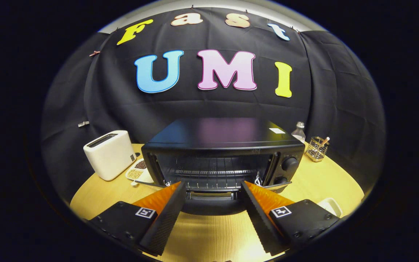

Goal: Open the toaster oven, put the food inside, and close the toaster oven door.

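The black toaster oven point(224, 145) stands on the round wooden table point(209, 233), straight ahead of my fingers. Its door point(211, 205) is folded down flat toward me, and the wire rack point(213, 173) shows inside the open cavity. Two knobs point(289, 163) sit on its right side. My gripper point(213, 185) is open, fingers spread wide. The tips reach the lowered door's two sides, and the door's handle bar point(211, 196) lies between them. Nothing is pressed between the fingers. I cannot tell whether food lies inside the oven.
A white slot toaster point(109, 153) stands left of the oven. A white divided dish point(136, 171) with beans lies beside it. A clear bottle point(298, 131) and wire holder point(316, 148) sit behind the oven's right. A white container point(331, 205) peeks past my right finger.
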The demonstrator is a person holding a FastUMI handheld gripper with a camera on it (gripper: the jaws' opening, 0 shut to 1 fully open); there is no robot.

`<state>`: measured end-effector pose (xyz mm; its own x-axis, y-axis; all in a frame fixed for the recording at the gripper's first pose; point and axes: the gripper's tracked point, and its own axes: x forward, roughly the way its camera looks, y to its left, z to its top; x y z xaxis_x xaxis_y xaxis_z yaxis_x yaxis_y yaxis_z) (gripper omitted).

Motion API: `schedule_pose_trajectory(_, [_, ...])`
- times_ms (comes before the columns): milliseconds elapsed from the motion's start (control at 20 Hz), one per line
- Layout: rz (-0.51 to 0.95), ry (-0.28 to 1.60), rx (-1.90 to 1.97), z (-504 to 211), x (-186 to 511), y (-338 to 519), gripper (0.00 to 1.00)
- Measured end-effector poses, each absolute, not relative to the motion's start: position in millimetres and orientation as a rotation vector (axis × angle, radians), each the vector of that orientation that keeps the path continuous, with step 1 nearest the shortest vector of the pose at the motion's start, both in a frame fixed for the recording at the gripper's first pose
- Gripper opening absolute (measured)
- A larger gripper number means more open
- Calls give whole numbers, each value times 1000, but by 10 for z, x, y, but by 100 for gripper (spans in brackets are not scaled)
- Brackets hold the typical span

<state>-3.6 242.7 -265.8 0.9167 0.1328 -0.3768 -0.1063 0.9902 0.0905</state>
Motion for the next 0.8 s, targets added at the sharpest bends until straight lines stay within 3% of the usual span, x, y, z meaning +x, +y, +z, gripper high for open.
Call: schedule_pose_trajectory(800, [145, 653, 17, -3557, -681, 2448, 98])
